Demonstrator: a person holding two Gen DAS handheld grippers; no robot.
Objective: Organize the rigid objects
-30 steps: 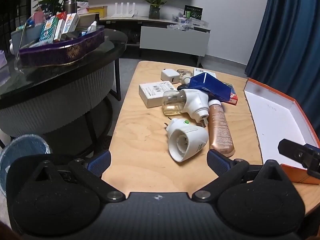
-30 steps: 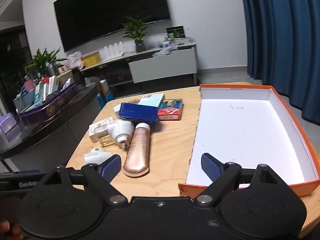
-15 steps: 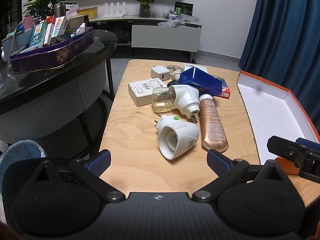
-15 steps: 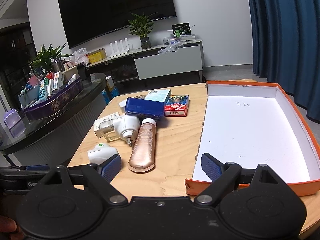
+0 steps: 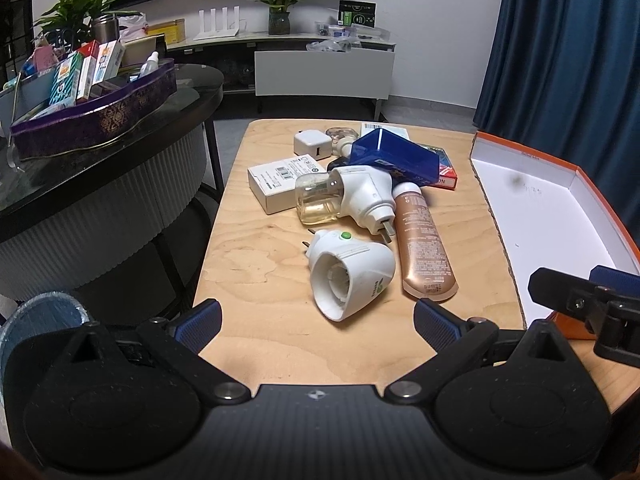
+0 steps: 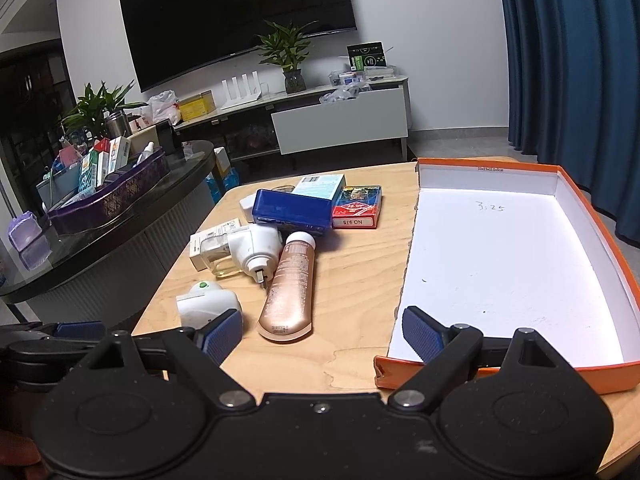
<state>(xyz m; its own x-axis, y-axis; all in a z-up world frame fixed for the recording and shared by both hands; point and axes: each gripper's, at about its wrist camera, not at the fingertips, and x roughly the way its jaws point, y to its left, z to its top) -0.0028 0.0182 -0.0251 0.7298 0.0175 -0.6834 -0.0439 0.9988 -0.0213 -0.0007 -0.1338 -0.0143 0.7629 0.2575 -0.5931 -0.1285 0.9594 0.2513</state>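
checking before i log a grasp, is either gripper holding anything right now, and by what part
Nothing is held. The left gripper and right gripper both stand open over the table, with no object between their pads.

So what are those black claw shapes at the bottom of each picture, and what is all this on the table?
No robot here: a person holds a two-finger gripper in each hand, each carrying a camera that looks along its fingers. One picture comes from the left gripper, the other from the right gripper. Both are open and hold nothing. On the wooden table lie a white plug-in device, a second one with a glass bottle, a copper tube, a blue box and small cartons. To the right sits an empty orange tray.
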